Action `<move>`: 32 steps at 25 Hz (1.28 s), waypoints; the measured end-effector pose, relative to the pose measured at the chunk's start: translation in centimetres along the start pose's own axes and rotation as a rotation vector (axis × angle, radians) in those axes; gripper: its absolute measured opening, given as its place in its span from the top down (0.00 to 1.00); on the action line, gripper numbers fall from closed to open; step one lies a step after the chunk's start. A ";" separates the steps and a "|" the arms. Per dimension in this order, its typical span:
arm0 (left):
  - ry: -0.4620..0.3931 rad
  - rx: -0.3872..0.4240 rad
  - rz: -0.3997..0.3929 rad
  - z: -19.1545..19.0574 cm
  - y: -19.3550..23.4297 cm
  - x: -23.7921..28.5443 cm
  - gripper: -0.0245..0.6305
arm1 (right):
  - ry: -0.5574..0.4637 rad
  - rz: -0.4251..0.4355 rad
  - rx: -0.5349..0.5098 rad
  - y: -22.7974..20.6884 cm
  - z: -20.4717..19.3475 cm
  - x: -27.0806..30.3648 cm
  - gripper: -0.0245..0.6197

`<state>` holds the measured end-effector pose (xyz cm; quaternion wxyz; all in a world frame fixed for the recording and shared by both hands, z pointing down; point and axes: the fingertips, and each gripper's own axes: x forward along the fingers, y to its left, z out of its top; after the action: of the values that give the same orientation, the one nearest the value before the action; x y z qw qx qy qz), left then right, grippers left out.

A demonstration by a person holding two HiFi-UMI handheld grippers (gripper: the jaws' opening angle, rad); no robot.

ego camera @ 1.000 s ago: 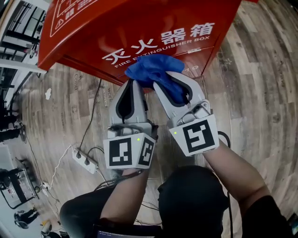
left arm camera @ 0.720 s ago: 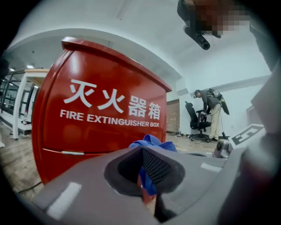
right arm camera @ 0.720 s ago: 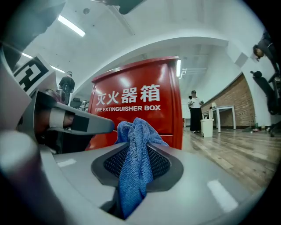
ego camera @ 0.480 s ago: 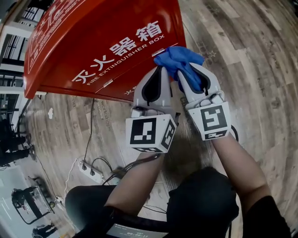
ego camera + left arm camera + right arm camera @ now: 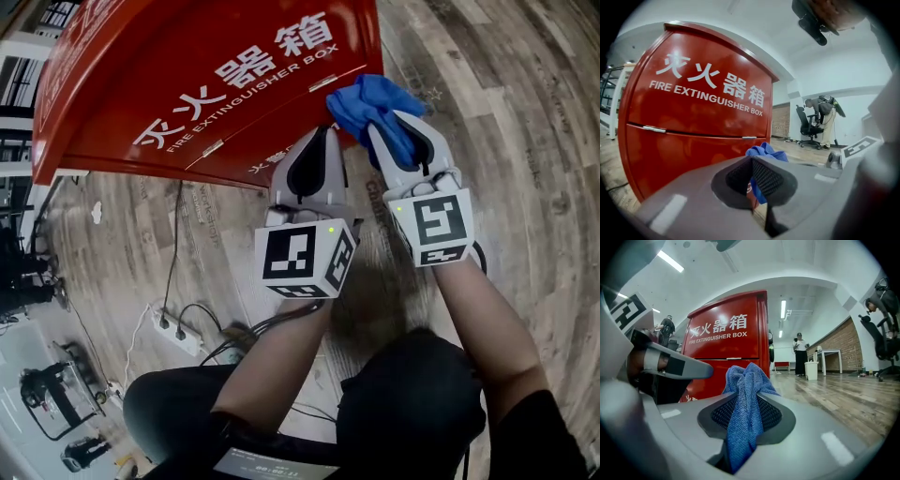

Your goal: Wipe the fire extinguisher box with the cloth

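Note:
The red fire extinguisher box (image 5: 187, 84) with white lettering fills the upper left of the head view. My right gripper (image 5: 386, 127) is shut on a bunched blue cloth (image 5: 370, 98), which is pressed at the box's right front edge beside a metal hinge. In the right gripper view the cloth (image 5: 743, 427) hangs between the mesh pads, with the box (image 5: 736, 343) just ahead. My left gripper (image 5: 322, 136) sits close to the left of the right one, jaws shut with nothing held, its tip near the box's lower front. From the left gripper view (image 5: 751, 161) the cloth (image 5: 764, 151) shows just past the jaws.
A white power strip (image 5: 178, 333) with black cables lies on the wooden floor at the lower left. An office chair (image 5: 808, 126) and a standing person (image 5: 825, 112) are further off. A table (image 5: 829, 357), a bin (image 5: 811, 370) and another person (image 5: 800, 352) stand behind the box.
Both grippers have slid with the cloth from the middle of the box front, under the lettering, to its right edge. The right gripper still holds the cloth.

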<state>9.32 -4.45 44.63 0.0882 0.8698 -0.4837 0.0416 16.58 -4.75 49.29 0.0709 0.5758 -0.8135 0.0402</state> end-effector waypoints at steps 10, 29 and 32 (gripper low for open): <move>0.034 -0.019 0.195 -2.7 9.6 -5.4 0.96 | 0.027 0.181 -0.017 10.0 -2.2 3.5 0.78; 0.094 -0.034 0.426 -8.3 21.2 -13.6 0.96 | 0.038 0.459 -0.031 26.2 -5.5 7.2 0.78; 0.104 -0.035 0.427 -9.1 21.1 -13.3 0.96 | 0.049 0.452 -0.028 26.0 -6.1 7.1 0.78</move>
<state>-15.50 -2.46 53.87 0.1171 0.7425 -0.6525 0.0958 -9.86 -1.75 56.86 0.0879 0.3766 -0.9204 0.0581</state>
